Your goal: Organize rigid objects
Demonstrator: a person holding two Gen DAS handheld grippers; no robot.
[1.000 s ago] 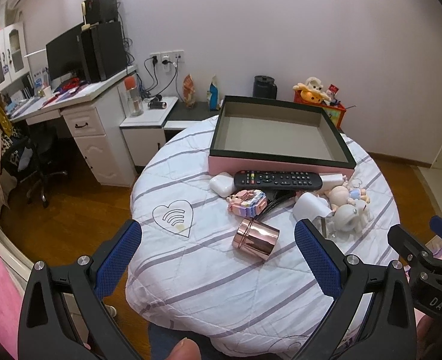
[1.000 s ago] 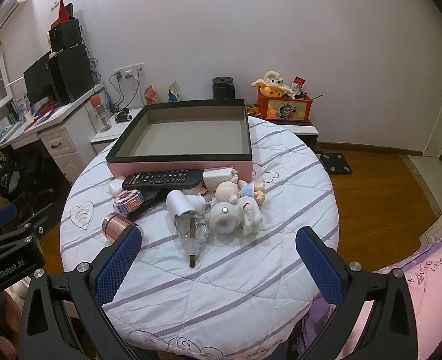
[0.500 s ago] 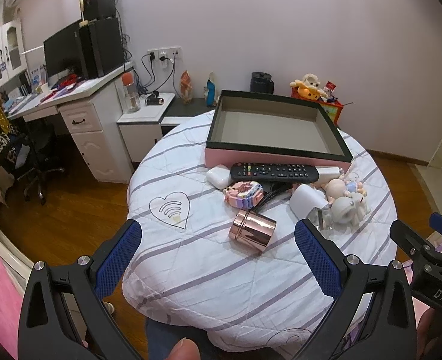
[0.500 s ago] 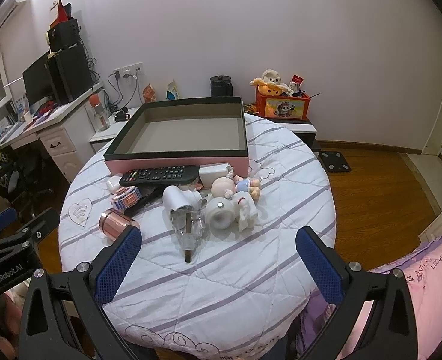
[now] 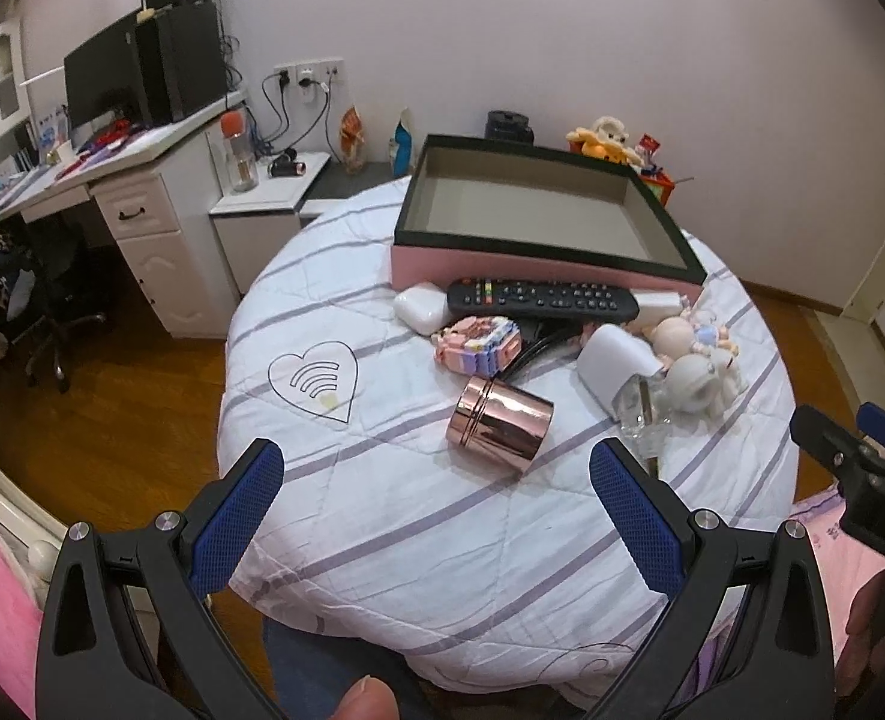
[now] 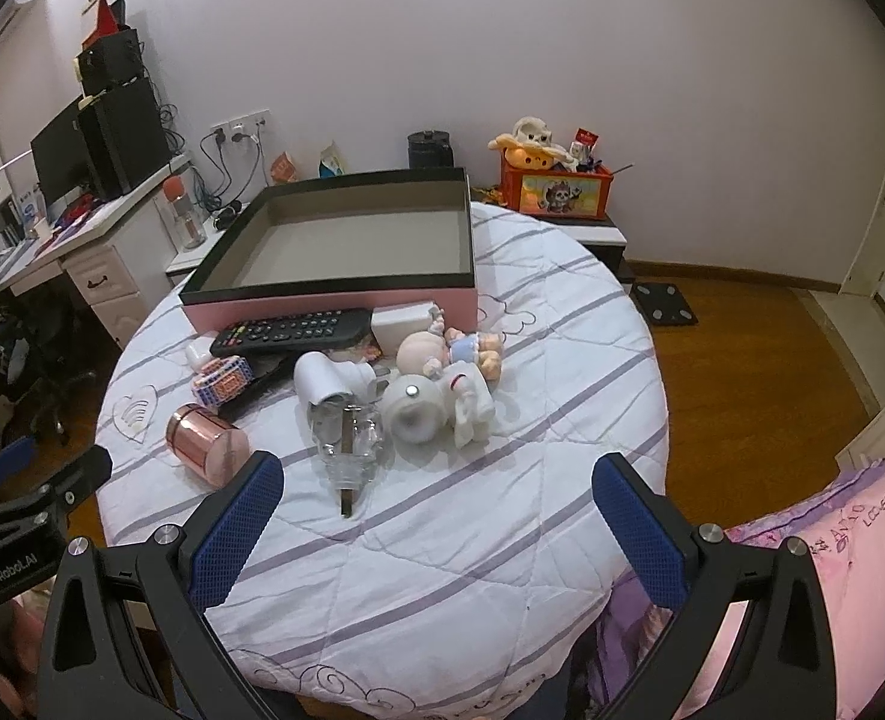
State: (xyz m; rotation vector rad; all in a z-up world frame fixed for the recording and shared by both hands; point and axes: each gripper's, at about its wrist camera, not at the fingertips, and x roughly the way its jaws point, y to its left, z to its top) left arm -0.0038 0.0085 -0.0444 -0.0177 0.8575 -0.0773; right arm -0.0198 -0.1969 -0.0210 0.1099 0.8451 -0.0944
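Note:
An empty pink box with a black rim (image 5: pixel 538 267) (image 6: pixel 322 306) stands at the far side of the round table. In front of it lies a pile: a black remote (image 5: pixel 541 299) (image 6: pixel 292 330), a white earbud case (image 5: pixel 423 307), a pink brick toy (image 5: pixel 478 345) (image 6: pixel 223 381), a rose-gold tin (image 5: pixel 499 423) (image 6: pixel 205 444) on its side, a glass bottle (image 6: pixel 346 435) and pale figurines (image 6: pixel 436 408). My left gripper (image 5: pixel 436 510) hovers open just short of the tin. My right gripper (image 6: pixel 436 516) hangs open over the near table edge, short of the bottle.
The table wears a white quilt with purple stripes (image 6: pixel 442 540). A white desk with a monitor (image 5: pixel 136 192) stands to the left, and a low cabinet with an orange toy box (image 6: pixel 553 189) is behind. Wooden floor (image 6: pixel 760 360) lies right; pink bedding (image 6: pixel 850 540) is near right.
Both grippers have moved forward towards the table, so the pile looks larger. The left view now centres closer on the rose-gold tin. No object has shifted.

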